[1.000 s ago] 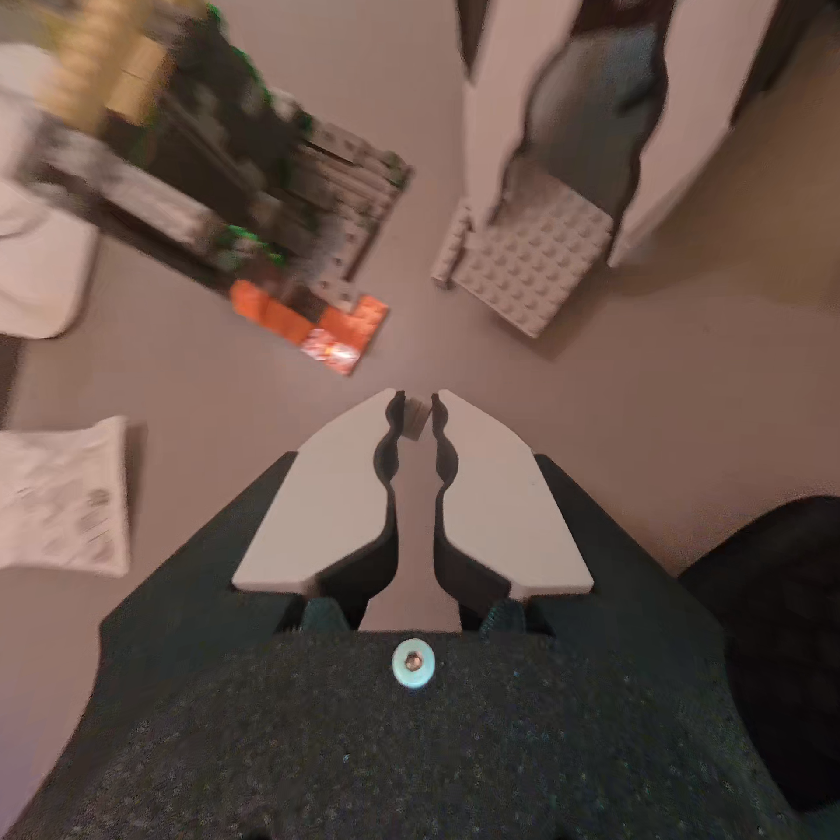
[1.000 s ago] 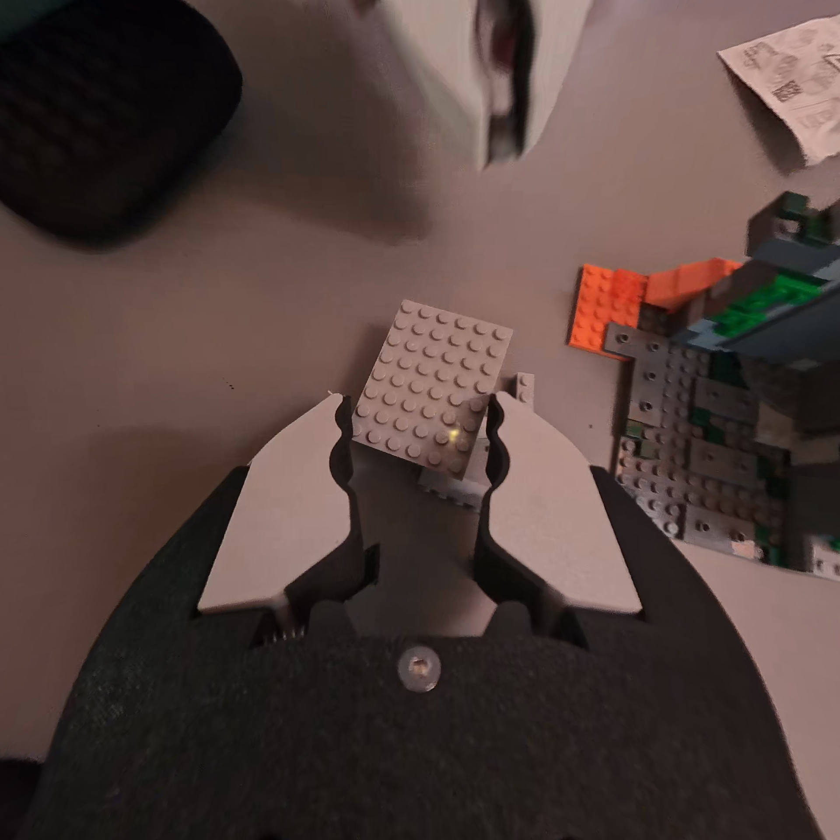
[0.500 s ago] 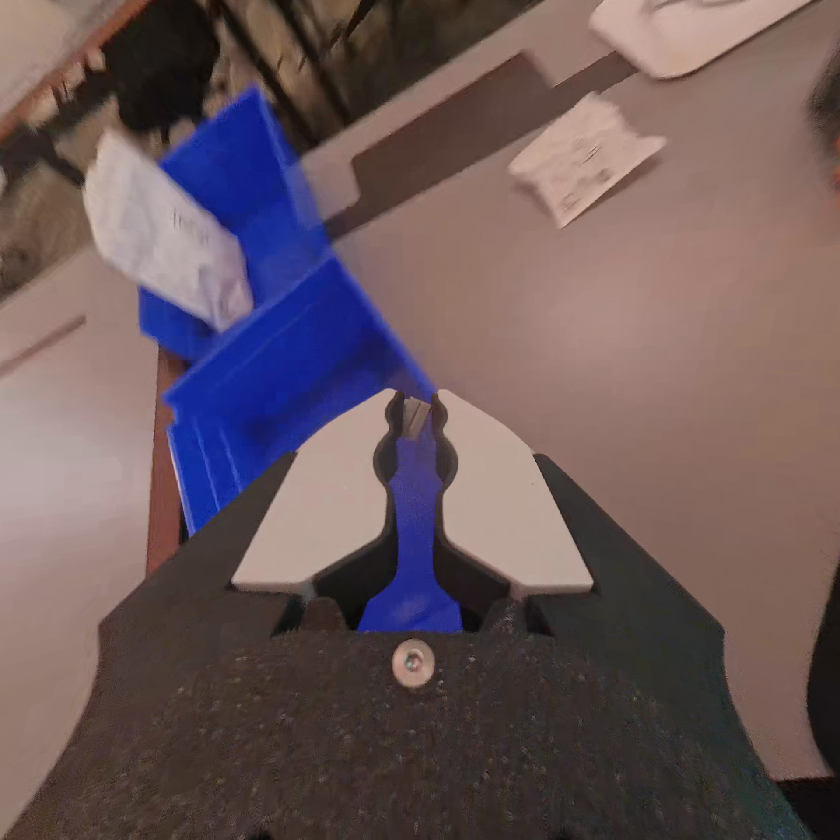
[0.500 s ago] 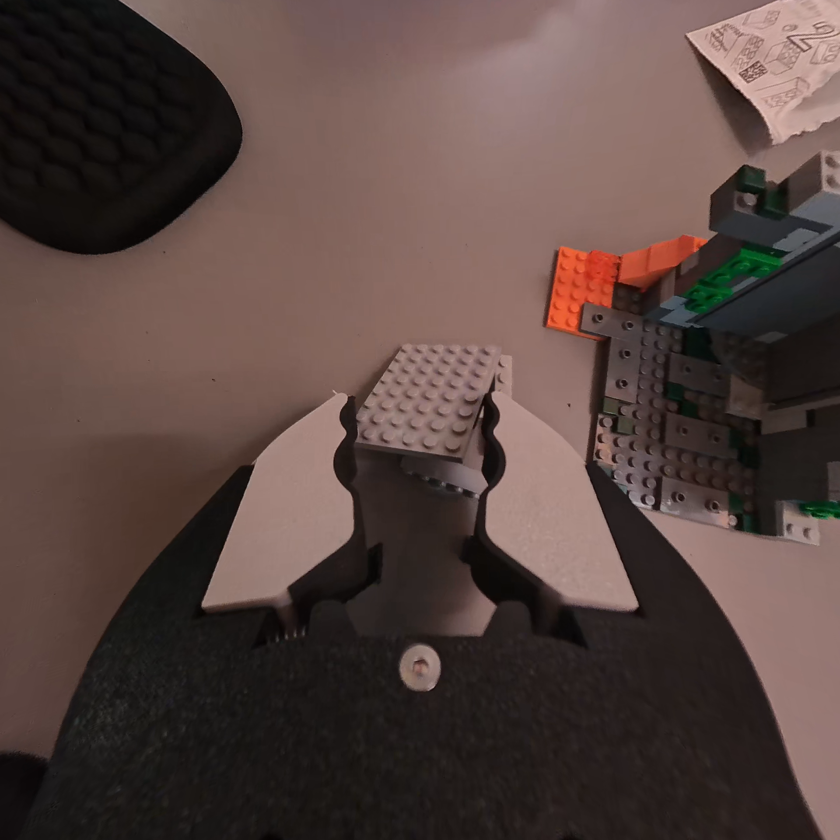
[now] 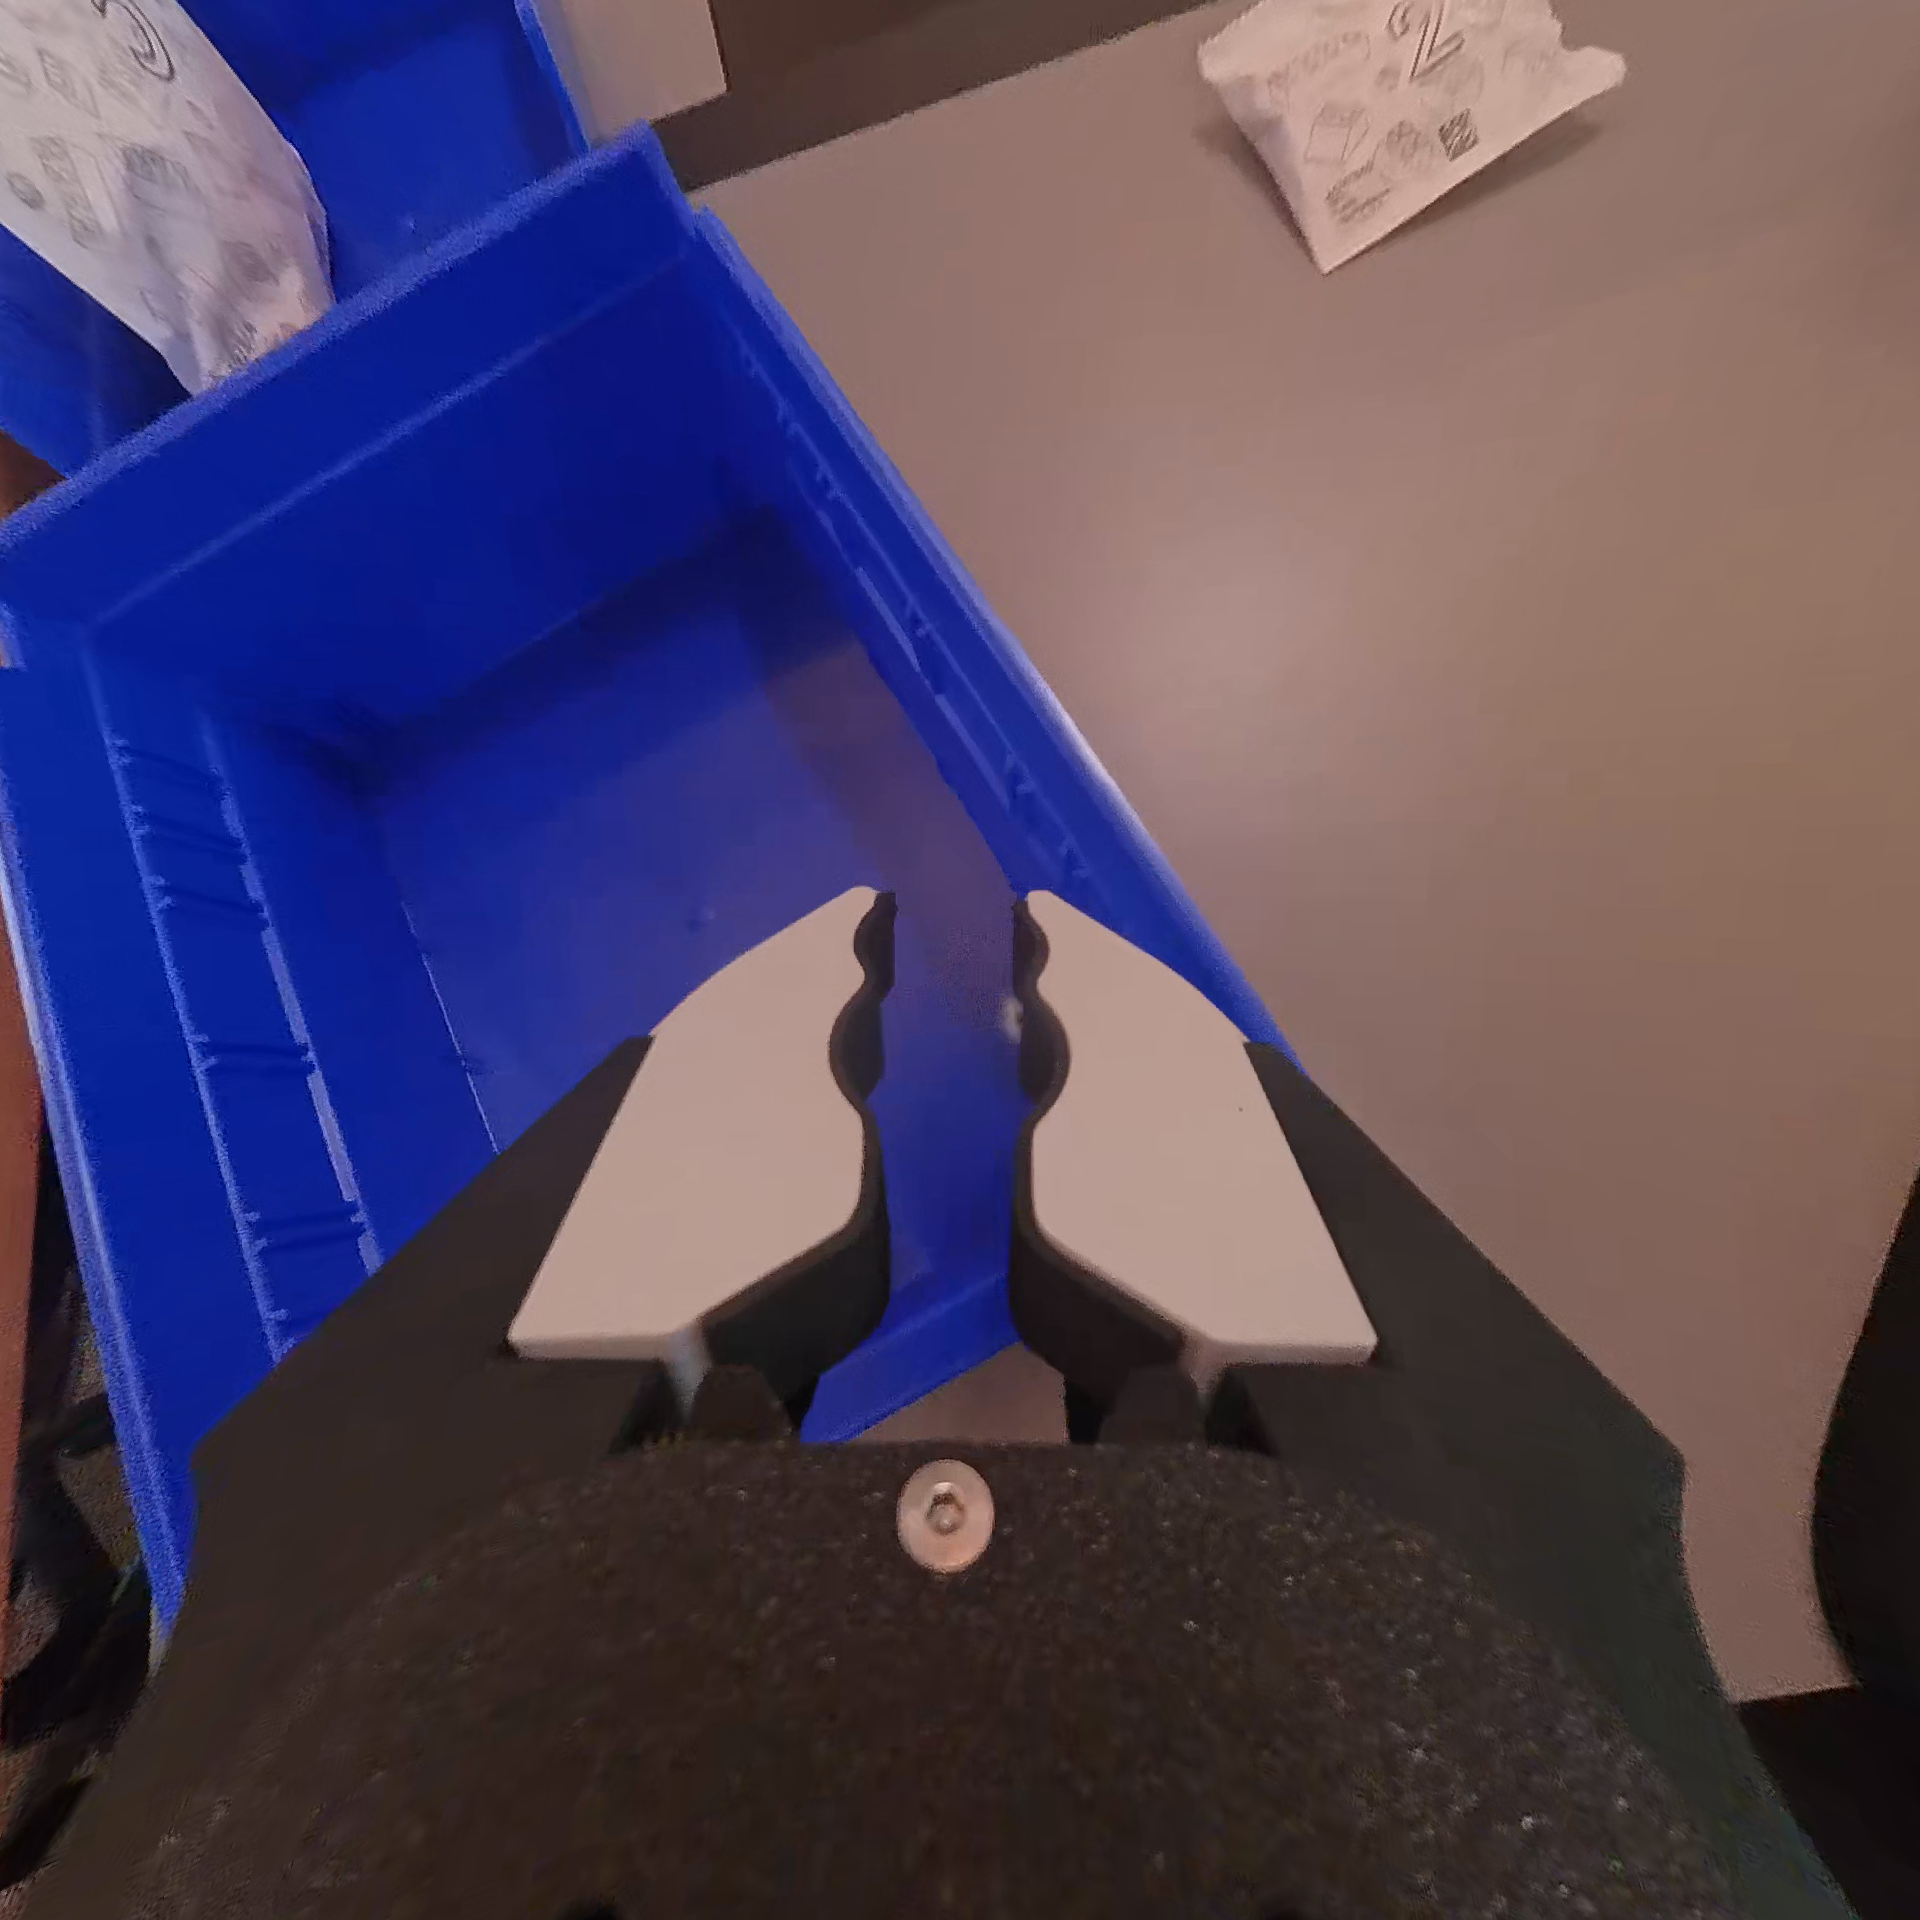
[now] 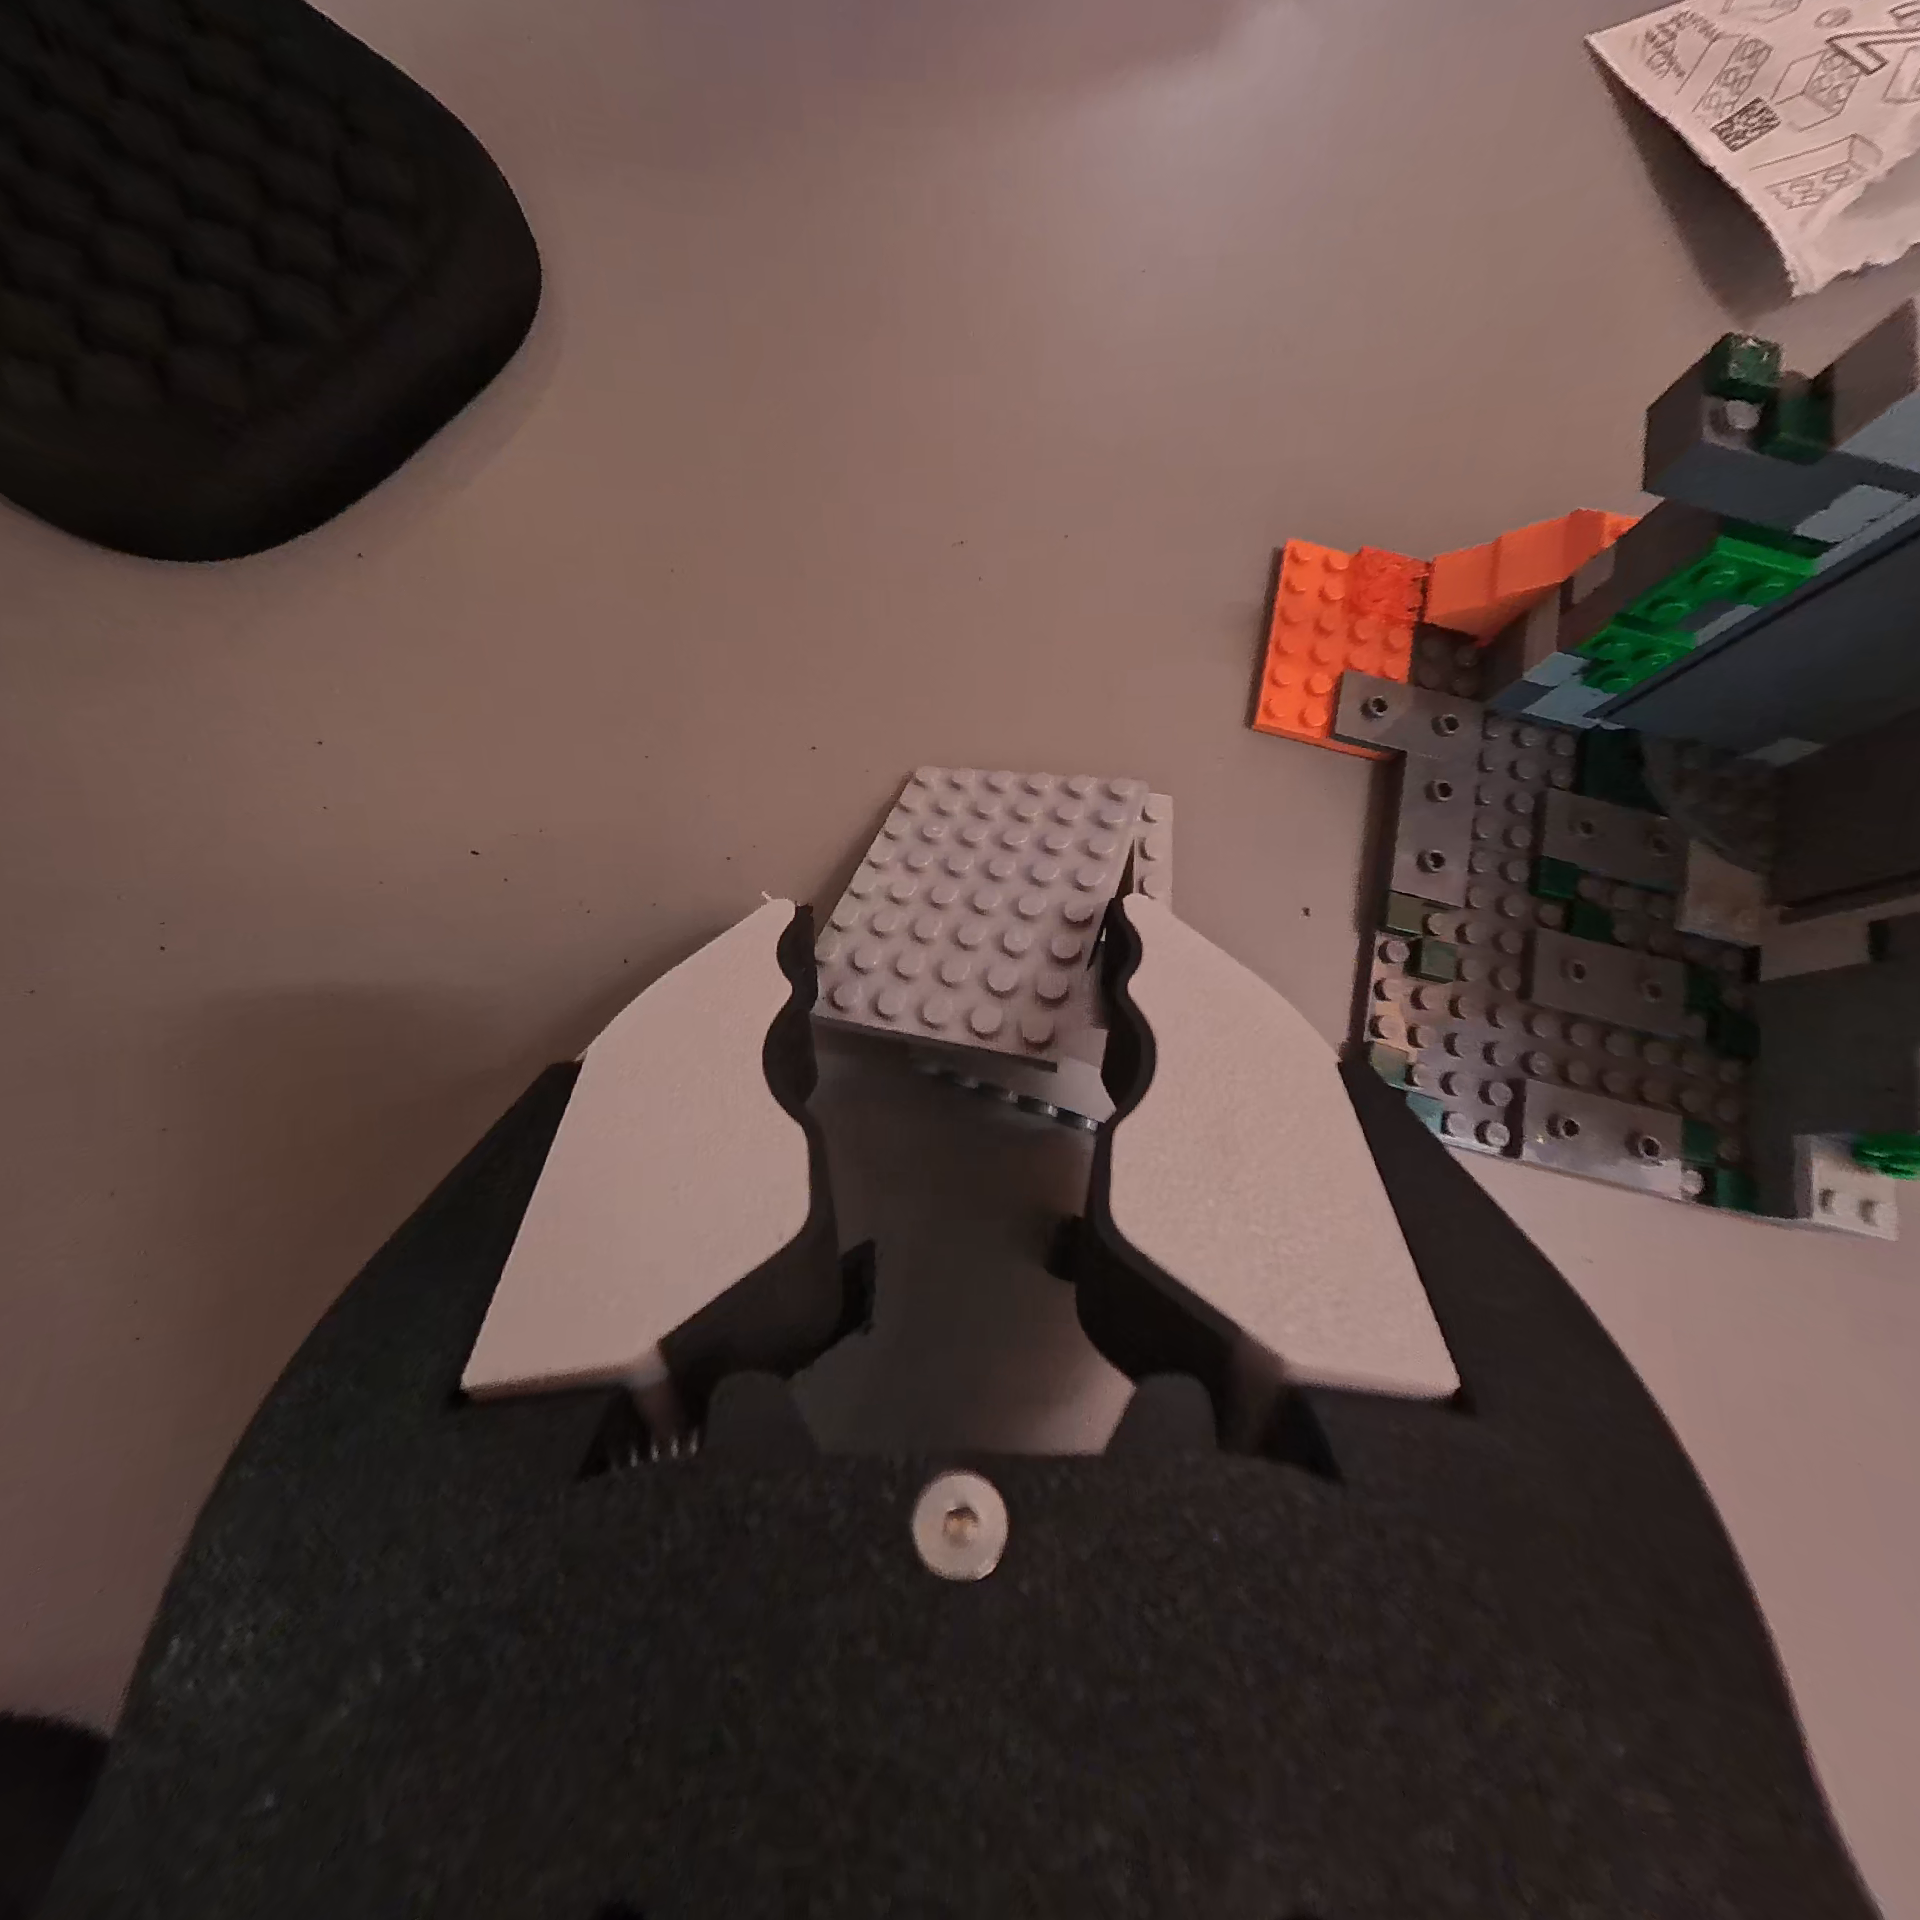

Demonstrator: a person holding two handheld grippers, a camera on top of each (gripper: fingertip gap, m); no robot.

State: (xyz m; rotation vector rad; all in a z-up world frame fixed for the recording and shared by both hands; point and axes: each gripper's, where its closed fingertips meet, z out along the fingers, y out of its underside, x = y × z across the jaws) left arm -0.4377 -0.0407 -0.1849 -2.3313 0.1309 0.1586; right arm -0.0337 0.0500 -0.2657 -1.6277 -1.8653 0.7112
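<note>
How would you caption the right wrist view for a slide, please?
Right gripper clamps a grey studded plate beside a brick model.

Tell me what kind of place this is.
Likely a hobby or office worktable for brick building: a grey table with a part-built brick model, printed paper bags, and blue storage bins.

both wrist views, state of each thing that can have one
left gripper: fingers apart, nothing between them, over blue plastic bin
blue plastic bin: upright, no contents seen
right gripper: fingers closed on light grey studded plate
light grey studded plate: tilted, gripped by its side edges
printed paper bag: lying flat
</note>
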